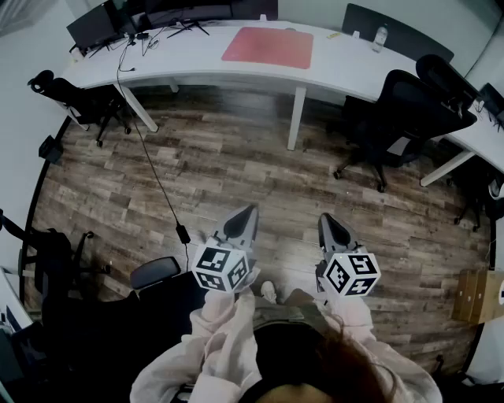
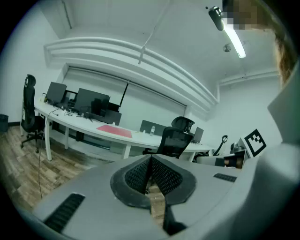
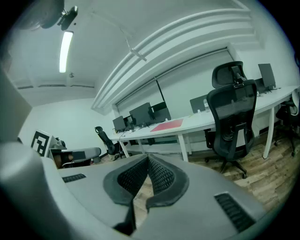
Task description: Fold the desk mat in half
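A red desk mat (image 1: 268,46) lies flat on the long white curved desk (image 1: 197,59) at the far side of the room; it shows small in the left gripper view (image 2: 114,131) and the right gripper view (image 3: 167,125). Both grippers are held close to the person's body, far from the desk, over the wooden floor. My left gripper (image 1: 246,214) is shut with nothing in it, its tips touching (image 2: 150,158). My right gripper (image 1: 329,222) is shut and empty too (image 3: 148,158).
Black office chairs stand around: one at the left (image 1: 75,98), two at the right (image 1: 398,118), one close by at the lower left (image 1: 153,274). Monitors (image 1: 98,24) and cables sit on the desk's left end; a bottle (image 1: 380,36) on its right. A cable (image 1: 157,185) trails across the floor.
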The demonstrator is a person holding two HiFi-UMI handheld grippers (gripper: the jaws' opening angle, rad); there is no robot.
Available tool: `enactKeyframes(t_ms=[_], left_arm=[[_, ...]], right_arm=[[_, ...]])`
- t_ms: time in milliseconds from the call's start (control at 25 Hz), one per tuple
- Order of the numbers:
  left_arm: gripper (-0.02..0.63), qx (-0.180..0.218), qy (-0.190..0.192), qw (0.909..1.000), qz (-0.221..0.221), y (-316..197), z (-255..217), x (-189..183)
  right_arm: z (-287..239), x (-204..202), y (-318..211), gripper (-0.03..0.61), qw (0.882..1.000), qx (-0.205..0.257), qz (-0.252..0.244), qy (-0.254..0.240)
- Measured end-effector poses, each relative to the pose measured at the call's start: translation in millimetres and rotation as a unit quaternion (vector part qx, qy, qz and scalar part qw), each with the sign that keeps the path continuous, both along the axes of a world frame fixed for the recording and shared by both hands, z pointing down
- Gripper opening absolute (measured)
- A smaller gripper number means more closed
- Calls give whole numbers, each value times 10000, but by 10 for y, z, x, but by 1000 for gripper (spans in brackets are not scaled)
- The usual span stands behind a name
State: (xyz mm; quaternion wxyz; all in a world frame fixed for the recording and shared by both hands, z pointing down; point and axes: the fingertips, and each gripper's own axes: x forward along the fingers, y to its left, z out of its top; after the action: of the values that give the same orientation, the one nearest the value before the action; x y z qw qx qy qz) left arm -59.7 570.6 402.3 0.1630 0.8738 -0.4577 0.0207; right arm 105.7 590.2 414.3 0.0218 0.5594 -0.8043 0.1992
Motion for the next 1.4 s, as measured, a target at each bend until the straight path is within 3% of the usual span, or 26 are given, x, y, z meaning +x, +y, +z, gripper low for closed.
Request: enactKeyframes(t_ms=[480, 880, 1200, 1400], left_arm=[[26, -59, 10, 9999, -98, 406, 1, 135], [26, -73, -55, 10000, -3, 380, 65, 28], [26, -210, -109, 9997, -34, 159, 219, -49], [26, -280, -102, 9994, -170, -300, 303, -123]], right_arm=[[-30, 201, 382, 14, 9997, -65, -3, 244], [50, 65, 330, 14, 9995, -100, 46, 298], [213, -41, 18, 14, 9996, -253, -54, 152], [281, -61, -482, 14, 9995, -283, -113, 78]])
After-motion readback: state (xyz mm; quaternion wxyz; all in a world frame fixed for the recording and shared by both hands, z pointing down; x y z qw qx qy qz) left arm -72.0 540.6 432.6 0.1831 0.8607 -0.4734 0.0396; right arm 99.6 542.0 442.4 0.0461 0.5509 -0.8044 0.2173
